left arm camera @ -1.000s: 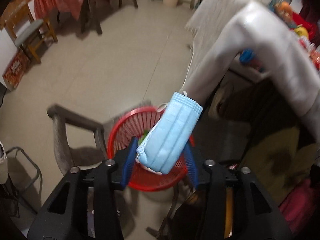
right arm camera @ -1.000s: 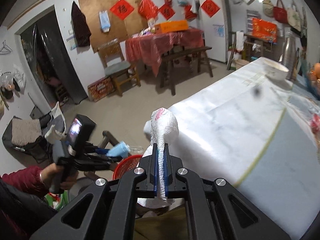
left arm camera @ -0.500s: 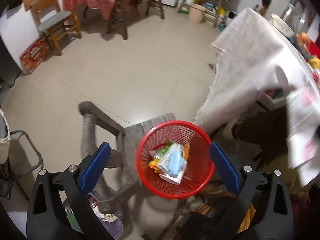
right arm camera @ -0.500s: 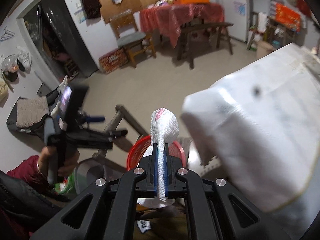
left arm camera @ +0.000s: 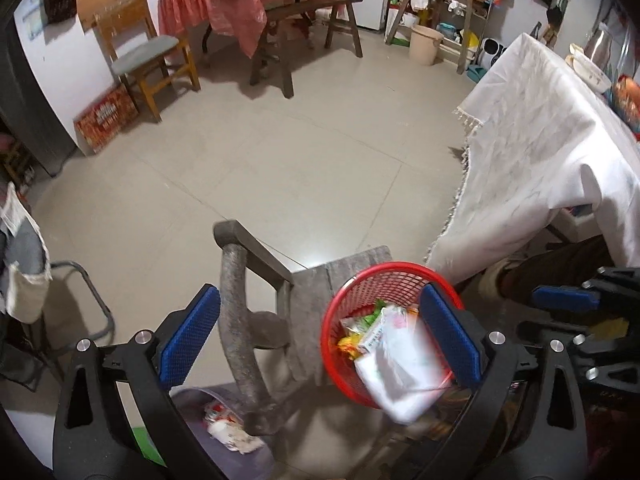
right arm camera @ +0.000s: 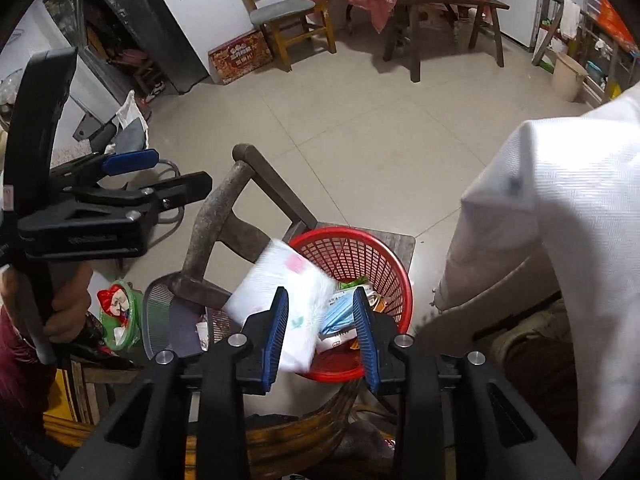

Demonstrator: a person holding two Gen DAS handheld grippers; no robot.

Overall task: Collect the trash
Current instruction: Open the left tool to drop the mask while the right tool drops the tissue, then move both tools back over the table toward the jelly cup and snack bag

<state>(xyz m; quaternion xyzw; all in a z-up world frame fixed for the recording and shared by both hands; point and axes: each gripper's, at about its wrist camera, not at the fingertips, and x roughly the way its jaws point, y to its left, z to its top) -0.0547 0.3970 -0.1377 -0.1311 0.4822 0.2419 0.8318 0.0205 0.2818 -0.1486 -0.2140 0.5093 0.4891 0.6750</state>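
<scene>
Trash fills the red basket point(right arm camera: 384, 256) on the wooden chair point(left arm camera: 312, 292): a blue mask point(right arm camera: 340, 314), green and yellow wrappers point(left arm camera: 360, 324) and a small carton. A white packet point(right arm camera: 288, 292), blurred, is at the basket's near rim, free of the right tool point(right arm camera: 320, 336), whose jaws have just been opening and grip nothing. The left tool point(left arm camera: 320, 336) stands wide open and empty over the basket. Beside the chair, a grey bin point(right arm camera: 168, 320) holds a paper cup point(right arm camera: 204, 334).
</scene>
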